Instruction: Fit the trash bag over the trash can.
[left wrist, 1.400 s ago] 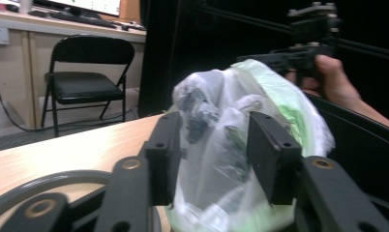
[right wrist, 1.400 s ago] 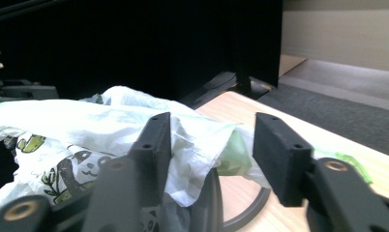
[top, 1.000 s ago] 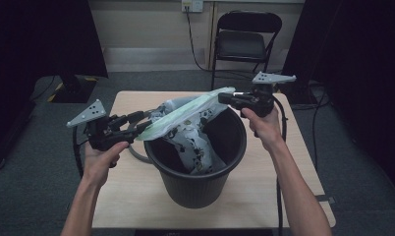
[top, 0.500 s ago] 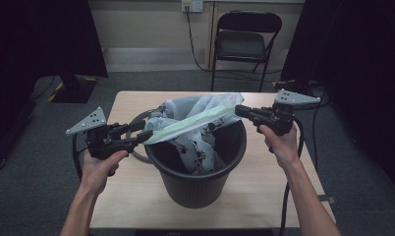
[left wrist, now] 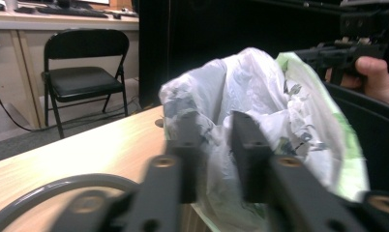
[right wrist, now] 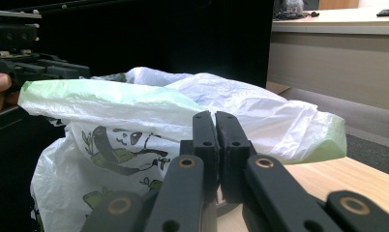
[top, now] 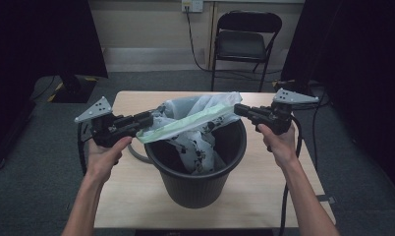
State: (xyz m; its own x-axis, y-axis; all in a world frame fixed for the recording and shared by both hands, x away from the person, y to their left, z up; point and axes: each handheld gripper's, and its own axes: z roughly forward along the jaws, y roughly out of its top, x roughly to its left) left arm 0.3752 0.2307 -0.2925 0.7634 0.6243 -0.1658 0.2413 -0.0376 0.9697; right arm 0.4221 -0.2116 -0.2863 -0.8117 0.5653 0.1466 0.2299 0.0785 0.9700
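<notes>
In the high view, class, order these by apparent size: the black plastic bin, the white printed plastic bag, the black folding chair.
1. Black plastic bin
2. White printed plastic bag
3. Black folding chair, though it stands farther from the camera, so its rank against the bag is unsure.

- Plastic bag [top: 195, 129]: white, pale green band along its edge, printed with green-and-black leafy figures.
- Bin [top: 200, 179]: black.
- Table [top: 136, 196]: light wood grain.
- Folding chair [top: 242, 42]: black.
- Both grippers' jaws: black.

Right gripper [right wrist: 215, 126] jaws pinched together on white plastic bag [right wrist: 183, 130] (green-edged, printed pattern); other gripper [right wrist: 33, 67] at far left edge.
</notes>
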